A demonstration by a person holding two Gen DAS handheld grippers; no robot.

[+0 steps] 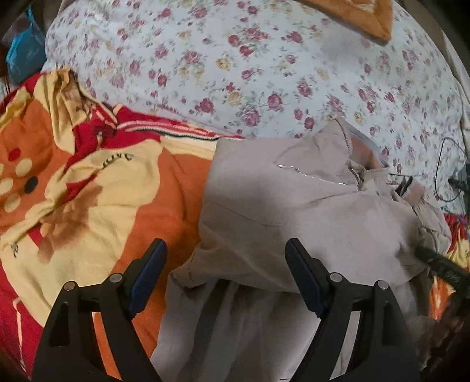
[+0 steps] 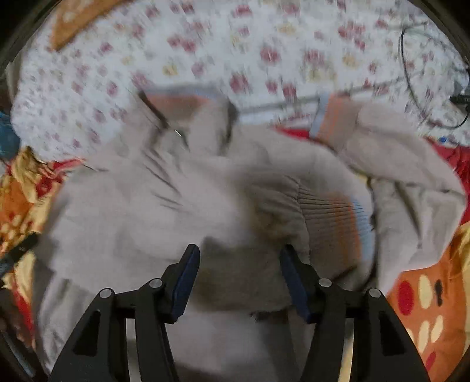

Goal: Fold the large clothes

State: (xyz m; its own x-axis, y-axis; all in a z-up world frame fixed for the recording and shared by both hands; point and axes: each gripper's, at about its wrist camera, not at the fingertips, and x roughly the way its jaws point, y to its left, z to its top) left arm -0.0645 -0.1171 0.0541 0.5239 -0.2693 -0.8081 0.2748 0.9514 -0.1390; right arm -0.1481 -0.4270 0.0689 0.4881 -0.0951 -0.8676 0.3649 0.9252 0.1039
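A large beige jacket (image 1: 293,205) with orange and light-blue ribbed cuffs lies crumpled on an orange, red and yellow blanket (image 1: 88,182). My left gripper (image 1: 226,249) is open above the jacket's left edge, with nothing between its fingers. In the right wrist view the jacket (image 2: 164,211) fills the middle, a ribbed cuff (image 2: 337,226) lying right of centre and a sleeve (image 2: 396,158) stretching to the right. My right gripper (image 2: 239,255) is open over a fold of the jacket. The right wrist view is blurred.
A white floral sheet (image 1: 264,73) covers the bed beyond the blanket. An orange cushion corner (image 1: 361,17) lies at the far side. Black cables (image 1: 449,176) lie at the right. A blue bag (image 1: 23,50) sits far left.
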